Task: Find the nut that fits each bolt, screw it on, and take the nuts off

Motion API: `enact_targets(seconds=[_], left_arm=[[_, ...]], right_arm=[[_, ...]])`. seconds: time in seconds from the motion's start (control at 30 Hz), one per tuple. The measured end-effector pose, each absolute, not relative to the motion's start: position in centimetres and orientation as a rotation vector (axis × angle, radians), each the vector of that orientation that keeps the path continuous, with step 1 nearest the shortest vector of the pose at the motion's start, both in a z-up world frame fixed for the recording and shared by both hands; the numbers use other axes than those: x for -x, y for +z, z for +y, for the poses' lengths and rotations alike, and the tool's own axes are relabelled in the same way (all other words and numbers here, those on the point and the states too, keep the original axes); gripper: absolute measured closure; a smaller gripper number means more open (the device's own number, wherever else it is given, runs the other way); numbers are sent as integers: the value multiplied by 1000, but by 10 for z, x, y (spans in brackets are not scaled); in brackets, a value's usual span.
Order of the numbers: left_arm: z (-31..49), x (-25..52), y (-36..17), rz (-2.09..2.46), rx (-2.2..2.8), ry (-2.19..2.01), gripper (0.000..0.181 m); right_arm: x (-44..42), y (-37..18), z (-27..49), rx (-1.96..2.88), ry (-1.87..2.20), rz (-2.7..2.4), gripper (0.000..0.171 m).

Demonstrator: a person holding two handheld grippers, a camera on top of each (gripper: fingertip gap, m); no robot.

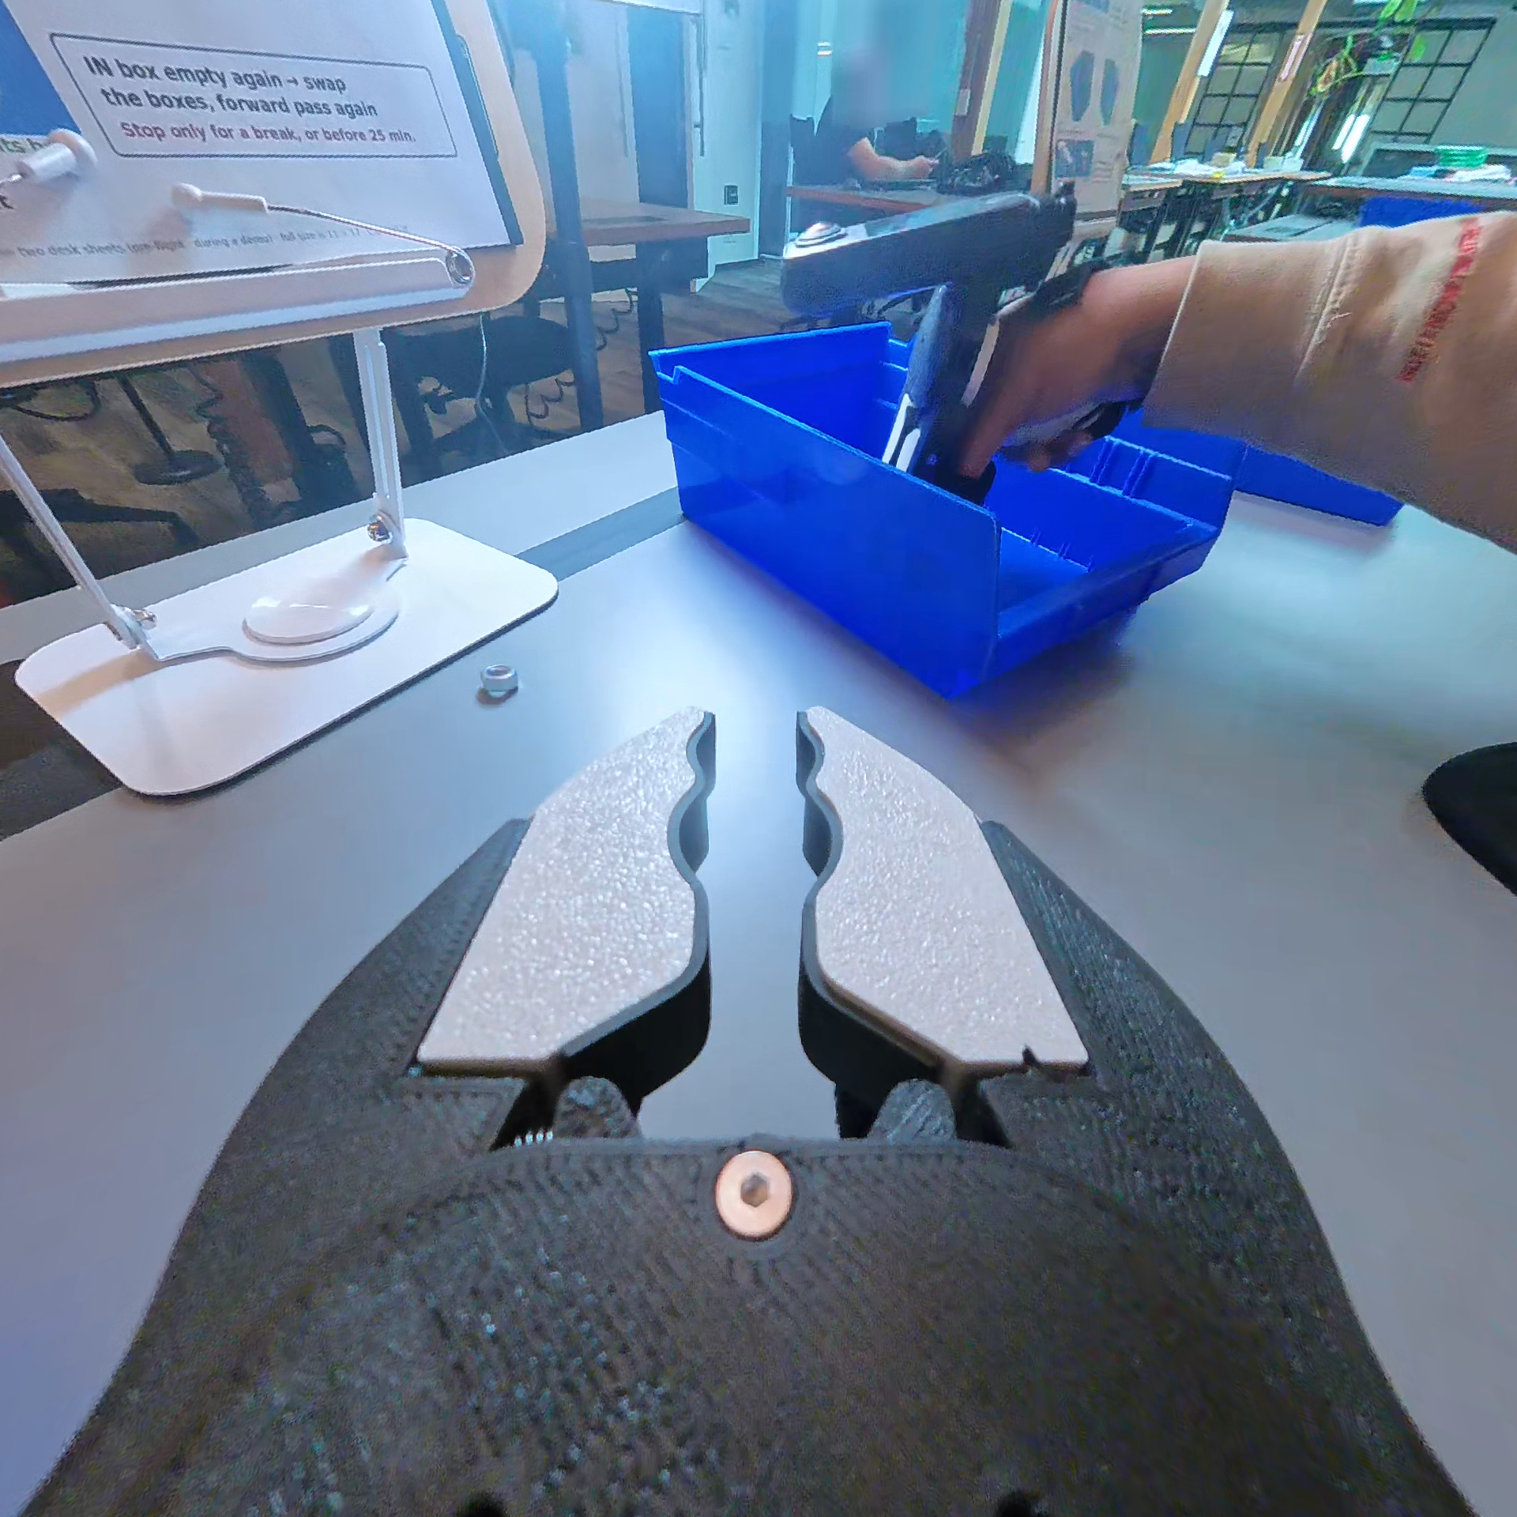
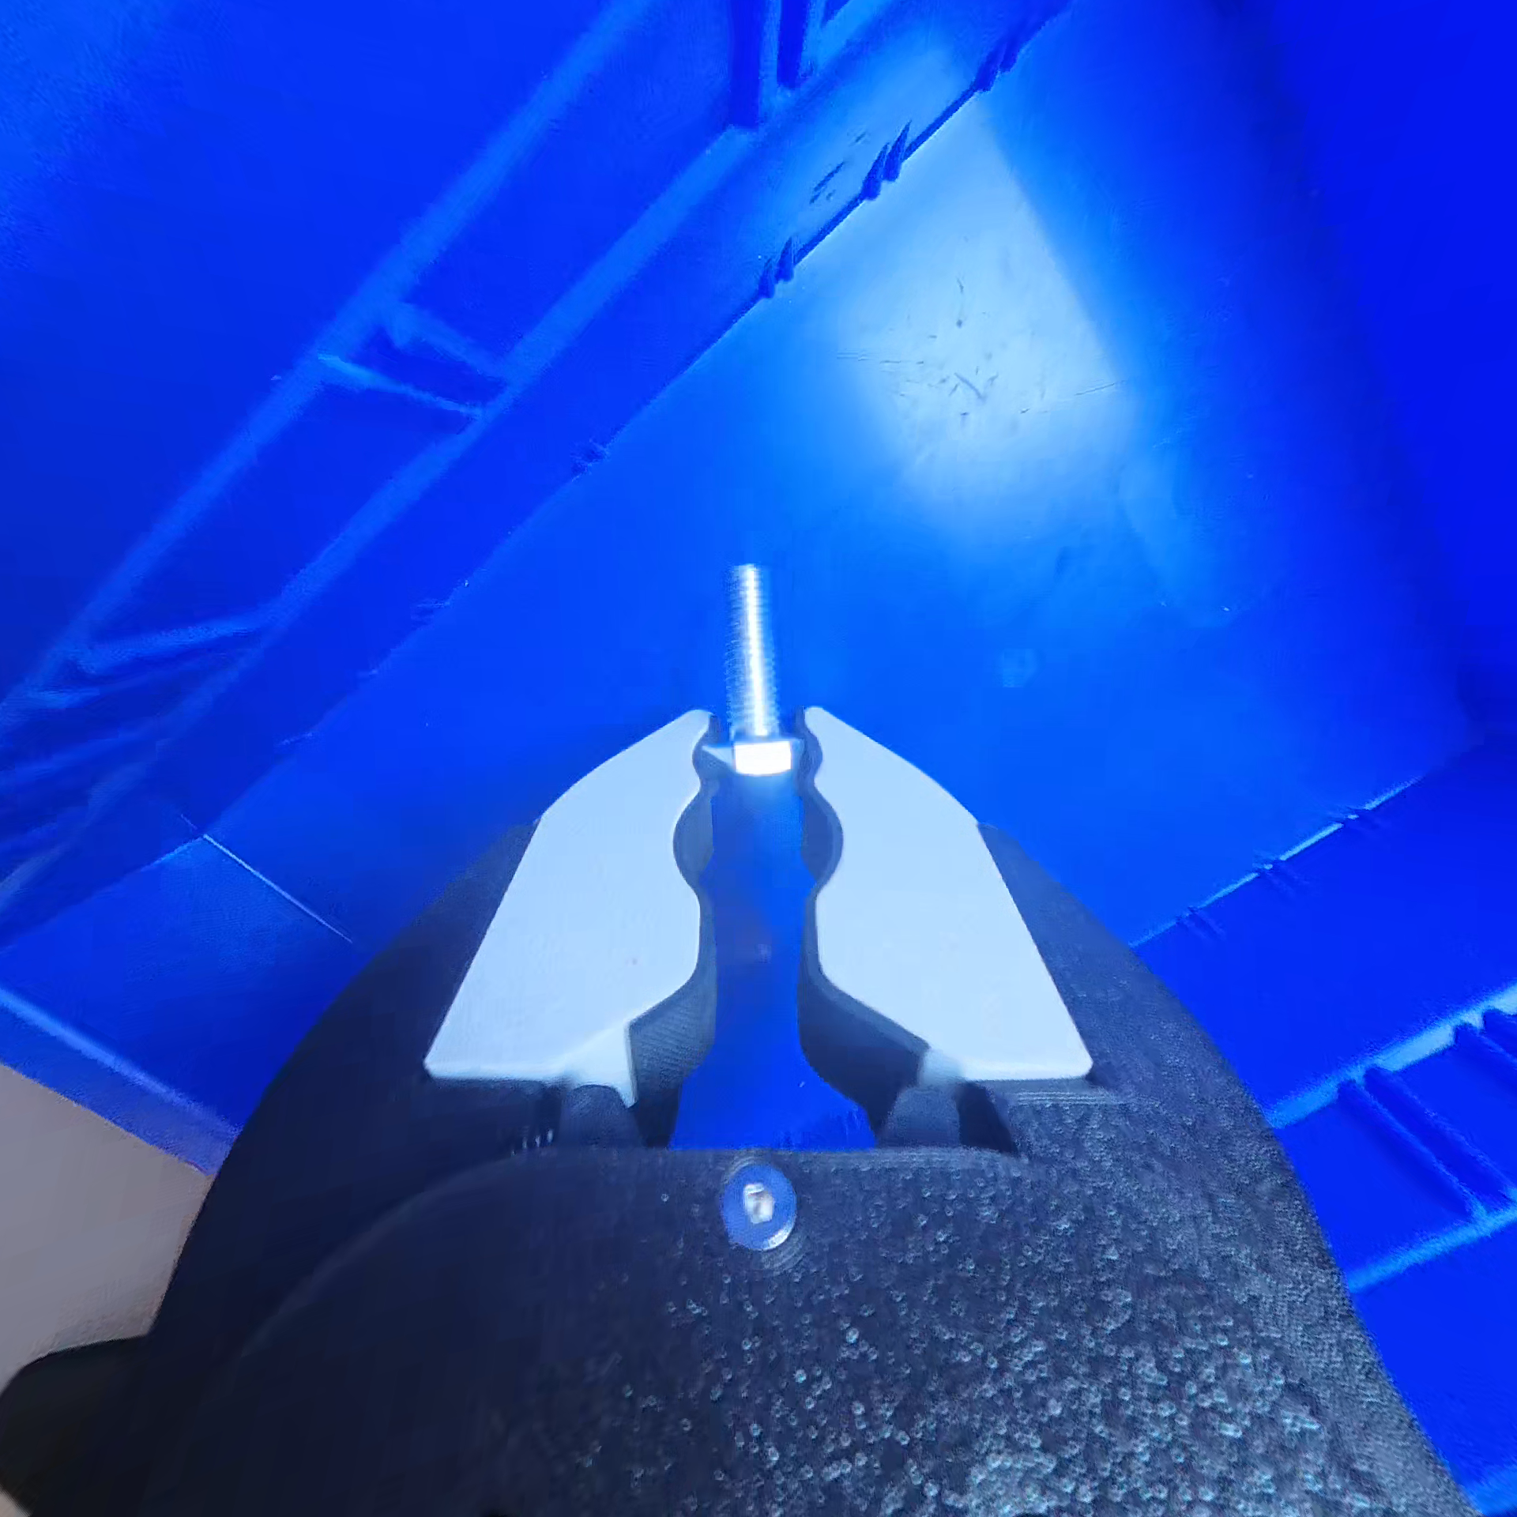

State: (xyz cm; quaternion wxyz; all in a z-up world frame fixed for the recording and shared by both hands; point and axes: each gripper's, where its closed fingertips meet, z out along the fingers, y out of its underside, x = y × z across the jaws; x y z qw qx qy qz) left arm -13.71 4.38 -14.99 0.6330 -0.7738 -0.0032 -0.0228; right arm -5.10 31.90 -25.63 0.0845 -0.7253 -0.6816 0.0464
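Our right hand-held gripper pinches the bolt by its head inside the blue bin, shank pointing forward; our left hand-held gripper, parted and empty, sits nearer the nut lying ahead-left on the tabletop.

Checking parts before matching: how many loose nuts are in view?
1: a nut lies on the table beside the white stand base. The blue bin may hide more.
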Motion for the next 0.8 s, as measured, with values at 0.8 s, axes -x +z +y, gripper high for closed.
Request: enact_targets(seconds=[0.8], left_arm=[[37, 163, -142, -95, 1720, 12, 163]], right_arm=[[180, -132, 189, 1512, 478, -1883, 133]])
